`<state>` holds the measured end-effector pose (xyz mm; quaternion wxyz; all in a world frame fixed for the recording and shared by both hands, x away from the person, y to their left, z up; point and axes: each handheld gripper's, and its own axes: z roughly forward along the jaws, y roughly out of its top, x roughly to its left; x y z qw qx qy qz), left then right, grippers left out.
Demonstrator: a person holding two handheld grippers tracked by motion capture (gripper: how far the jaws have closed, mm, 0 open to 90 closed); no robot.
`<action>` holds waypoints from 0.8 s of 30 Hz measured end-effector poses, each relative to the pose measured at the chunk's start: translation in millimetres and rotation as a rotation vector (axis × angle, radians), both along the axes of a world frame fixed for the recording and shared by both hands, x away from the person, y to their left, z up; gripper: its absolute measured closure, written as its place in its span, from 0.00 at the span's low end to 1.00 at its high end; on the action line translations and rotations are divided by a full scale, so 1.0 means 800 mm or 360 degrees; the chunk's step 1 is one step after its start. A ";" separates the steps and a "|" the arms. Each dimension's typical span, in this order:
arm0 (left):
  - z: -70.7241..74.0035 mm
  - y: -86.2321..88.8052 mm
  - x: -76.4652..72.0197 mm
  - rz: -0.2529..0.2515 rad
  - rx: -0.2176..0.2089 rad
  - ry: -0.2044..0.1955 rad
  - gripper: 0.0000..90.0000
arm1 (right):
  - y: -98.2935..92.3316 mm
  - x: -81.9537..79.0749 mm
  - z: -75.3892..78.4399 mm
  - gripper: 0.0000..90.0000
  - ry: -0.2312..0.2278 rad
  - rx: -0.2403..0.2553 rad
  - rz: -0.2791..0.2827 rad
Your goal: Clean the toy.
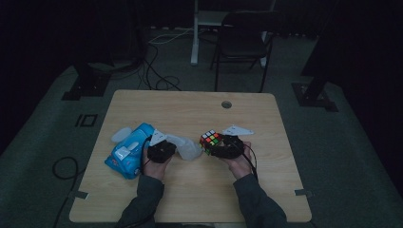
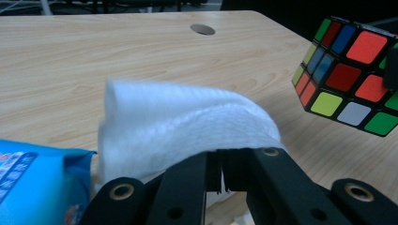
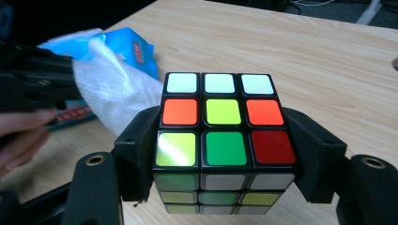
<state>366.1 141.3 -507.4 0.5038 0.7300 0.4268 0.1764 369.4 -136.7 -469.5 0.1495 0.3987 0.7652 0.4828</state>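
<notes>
Wipe [image 2: 187, 126] and cube [image 3: 218, 136] seemingly apart, mid-table [image 1: 190, 102].

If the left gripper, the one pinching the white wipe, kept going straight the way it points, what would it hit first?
Probably the puzzle cube, held off the table by the right gripper. The left gripper and its wipe point toward it, though the left gripper view suggests it might pass just beside the cube.

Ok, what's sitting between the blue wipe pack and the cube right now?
In the high view, the left tongs and the white wipe pinched in them lie between the blue wipe pack and the cube, which the right tongs hold.
</notes>
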 end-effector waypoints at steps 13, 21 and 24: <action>-0.004 0.012 -0.004 0.0041 0.0039 0.0036 0.97 | -0.019 0.004 -0.013 0.38 0.0019 -0.0020 -0.0068; -0.005 0.020 -0.005 0.0059 0.0033 0.0053 0.97 | -0.032 0.006 -0.024 0.38 0.0042 -0.0043 -0.0105; -0.006 0.021 -0.005 0.0061 0.0031 0.0051 0.97 | -0.035 0.006 -0.028 0.38 0.0038 -0.0071 -0.0124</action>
